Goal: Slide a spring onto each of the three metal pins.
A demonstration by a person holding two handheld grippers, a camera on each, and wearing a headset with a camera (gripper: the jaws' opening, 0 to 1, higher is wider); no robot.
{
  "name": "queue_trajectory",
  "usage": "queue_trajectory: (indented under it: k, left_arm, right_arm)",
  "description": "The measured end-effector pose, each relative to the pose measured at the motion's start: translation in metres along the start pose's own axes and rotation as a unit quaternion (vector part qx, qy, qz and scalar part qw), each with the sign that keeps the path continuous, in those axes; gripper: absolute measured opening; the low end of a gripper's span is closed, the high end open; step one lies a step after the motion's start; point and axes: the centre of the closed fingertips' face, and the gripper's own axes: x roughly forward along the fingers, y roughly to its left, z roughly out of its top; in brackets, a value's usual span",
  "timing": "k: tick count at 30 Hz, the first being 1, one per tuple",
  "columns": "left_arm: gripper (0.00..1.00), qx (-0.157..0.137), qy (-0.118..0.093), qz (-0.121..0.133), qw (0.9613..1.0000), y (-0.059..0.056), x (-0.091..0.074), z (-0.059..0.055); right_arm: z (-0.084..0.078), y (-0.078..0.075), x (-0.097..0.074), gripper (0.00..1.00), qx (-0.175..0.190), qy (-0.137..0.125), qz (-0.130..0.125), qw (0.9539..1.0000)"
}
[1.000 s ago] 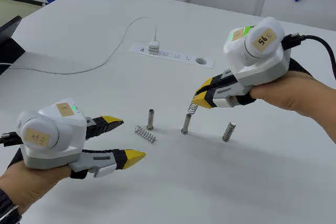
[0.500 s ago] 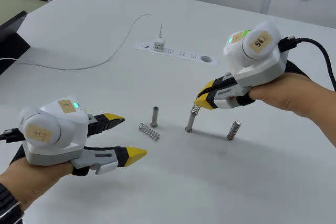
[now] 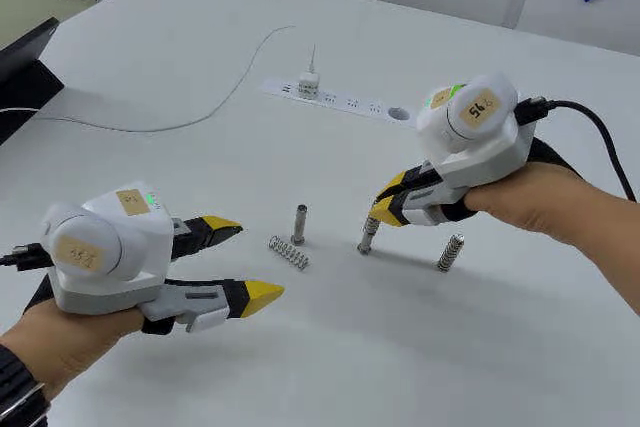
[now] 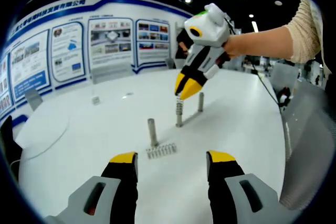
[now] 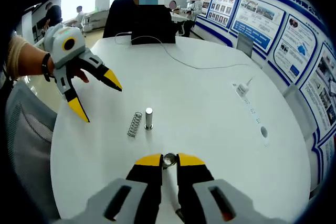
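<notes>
Three metal pins stand on the white table (image 3: 180, 157). The left pin (image 3: 300, 224) (image 4: 152, 132) (image 5: 149, 118) is bare, and a loose spring (image 3: 288, 253) (image 4: 161, 151) (image 5: 135, 124) lies beside it. My right gripper (image 3: 385, 209) (image 5: 169, 160) is shut on a spring (image 5: 169, 159) that sits over the top of the middle pin (image 3: 368, 237) (image 4: 179, 114). The right pin (image 3: 451, 252) (image 4: 200, 102) wears a spring. My left gripper (image 3: 243, 262) (image 4: 173, 161) hovers open near the table's front left, pointing at the loose spring.
A white power strip (image 3: 330, 99) with a plug and cable lies behind the pins. A dark screen edge (image 3: 25, 67) sits at the far left. A person (image 5: 149, 19) sits across the table in the right gripper view.
My right gripper has come down with the spring, from just above the middle pin's top to over its upper part. The left gripper has stayed open and about where it was.
</notes>
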Motion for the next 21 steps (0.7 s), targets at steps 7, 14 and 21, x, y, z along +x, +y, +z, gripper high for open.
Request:
queue_trajectory:
  k: [7,14,21]
  left_arm:
    - [0.53,-0.003,0.001,0.0,1.0,-0.001,-0.001,-0.001]
    - [0.53,-0.004,0.001,0.001,1.0,-0.002,-0.001,-0.002]
    - [0.53,-0.005,0.0,0.002,1.0,-0.002,-0.001,-0.001]
  right_arm:
    - [-0.007,0.001,0.008,0.11,0.004,0.007,-0.003,1.0]
    - [-0.011,0.0,0.016,0.11,0.002,0.012,-0.002,0.9999]
    - [-0.016,0.0,0.021,0.11,0.009,0.016,-0.003,0.9998]
